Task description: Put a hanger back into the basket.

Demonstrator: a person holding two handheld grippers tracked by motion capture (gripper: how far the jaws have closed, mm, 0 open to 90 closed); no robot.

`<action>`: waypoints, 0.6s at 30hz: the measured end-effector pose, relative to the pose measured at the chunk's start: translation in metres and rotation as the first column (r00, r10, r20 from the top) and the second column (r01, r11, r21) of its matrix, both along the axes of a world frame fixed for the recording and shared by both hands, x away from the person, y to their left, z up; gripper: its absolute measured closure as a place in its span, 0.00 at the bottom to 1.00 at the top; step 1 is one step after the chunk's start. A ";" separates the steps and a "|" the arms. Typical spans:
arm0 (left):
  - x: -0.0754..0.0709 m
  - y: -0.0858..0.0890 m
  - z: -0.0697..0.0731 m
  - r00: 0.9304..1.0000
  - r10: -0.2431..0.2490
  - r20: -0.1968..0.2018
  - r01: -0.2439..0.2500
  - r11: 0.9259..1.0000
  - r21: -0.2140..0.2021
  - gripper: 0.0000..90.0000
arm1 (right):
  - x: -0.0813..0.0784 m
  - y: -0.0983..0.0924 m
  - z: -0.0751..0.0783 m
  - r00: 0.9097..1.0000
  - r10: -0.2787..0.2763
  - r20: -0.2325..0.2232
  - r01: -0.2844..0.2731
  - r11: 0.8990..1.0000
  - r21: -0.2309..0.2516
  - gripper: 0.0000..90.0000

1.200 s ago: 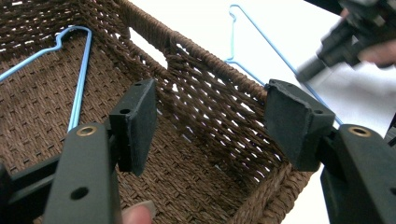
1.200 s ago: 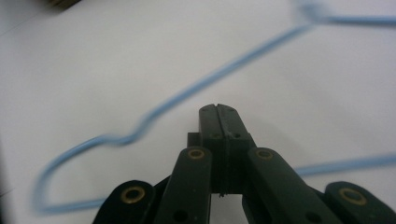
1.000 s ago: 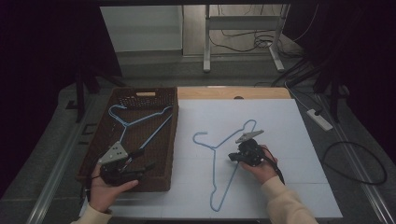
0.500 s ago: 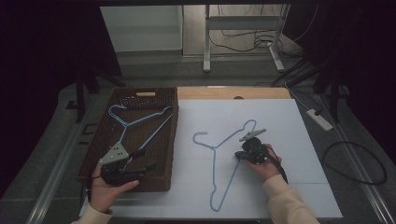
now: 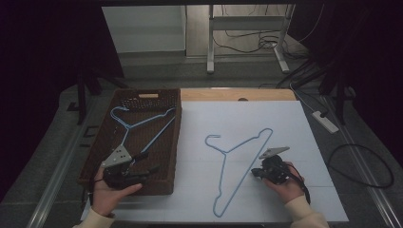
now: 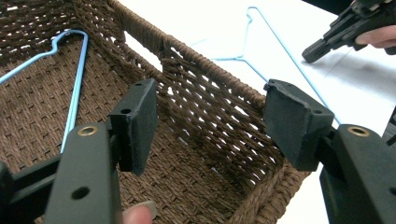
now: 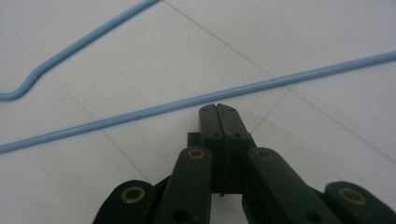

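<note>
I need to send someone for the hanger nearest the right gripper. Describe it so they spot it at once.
Start at the white table top, to the right of the brown wicker basket. A light blue wire hanger lies flat there, just left of the shut right gripper. Its twin, the other blue hanger, lies inside the basket.

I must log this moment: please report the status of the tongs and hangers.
Left tongs open over basket. Right tongs shut, empty, beside table hanger. Second hanger in basket. Nothing blocking.

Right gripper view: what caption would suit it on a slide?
Closed black right gripper just short of a thin light-blue wire hanger lying flat on the white table.
</note>
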State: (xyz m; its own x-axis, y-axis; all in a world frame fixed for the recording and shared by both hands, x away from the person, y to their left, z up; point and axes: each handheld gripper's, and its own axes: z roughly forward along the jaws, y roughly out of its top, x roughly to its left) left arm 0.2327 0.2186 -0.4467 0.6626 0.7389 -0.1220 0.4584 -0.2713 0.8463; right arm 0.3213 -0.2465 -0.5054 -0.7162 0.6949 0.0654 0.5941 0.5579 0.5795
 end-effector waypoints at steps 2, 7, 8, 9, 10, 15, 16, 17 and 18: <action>0.000 -0.001 0.000 1.000 -0.002 0.002 0.002 1.000 0.002 0.41 | 0.006 0.001 0.005 1.000 -0.003 0.018 0.003 1.000 0.015 1.00; 0.000 0.000 0.000 1.000 0.000 0.001 0.000 1.000 -0.003 0.41 | 0.030 0.015 0.003 1.000 0.011 0.010 -0.011 1.000 -0.022 1.00; 0.001 0.000 0.000 1.000 0.001 -0.001 -0.001 1.000 -0.002 0.41 | 0.035 0.018 0.000 1.000 0.008 0.003 -0.008 0.999 -0.042 1.00; 0.001 0.001 0.000 1.000 0.001 -0.001 -0.001 1.000 -0.002 0.41 | 0.036 0.019 -0.001 1.000 0.007 -0.003 -0.007 0.999 -0.053 1.00; 0.001 0.002 -0.001 1.000 0.002 -0.001 -0.002 1.000 -0.003 0.41 | 0.038 0.021 -0.003 1.000 0.005 -0.013 -0.005 0.999 -0.051 1.00; 0.001 0.003 -0.001 1.000 0.005 -0.002 -0.005 1.000 -0.005 0.41 | 0.035 0.021 0.000 0.999 -0.006 -0.046 0.002 0.996 -0.087 1.00; 0.000 0.003 -0.001 1.000 0.004 -0.001 -0.004 1.000 -0.004 0.41 | 0.034 0.021 0.001 0.999 -0.005 -0.045 0.001 0.996 -0.093 1.00; 0.000 0.002 -0.001 1.000 0.002 0.000 -0.002 1.000 -0.003 0.41 | 0.033 0.020 0.001 0.999 -0.003 -0.046 -0.001 0.995 -0.101 1.00; 0.000 0.001 0.000 1.000 0.000 0.000 0.000 1.000 -0.002 0.41 | 0.032 0.019 0.001 0.999 -0.008 -0.049 0.003 0.994 -0.105 1.00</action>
State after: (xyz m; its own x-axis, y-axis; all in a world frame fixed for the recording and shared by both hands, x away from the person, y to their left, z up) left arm 0.2325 0.2201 -0.4469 0.6626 0.7387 -0.1238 0.4584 -0.2692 0.8470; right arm 0.3529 -0.2273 -0.5040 -0.7100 0.7036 0.0273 0.6238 0.6106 0.4880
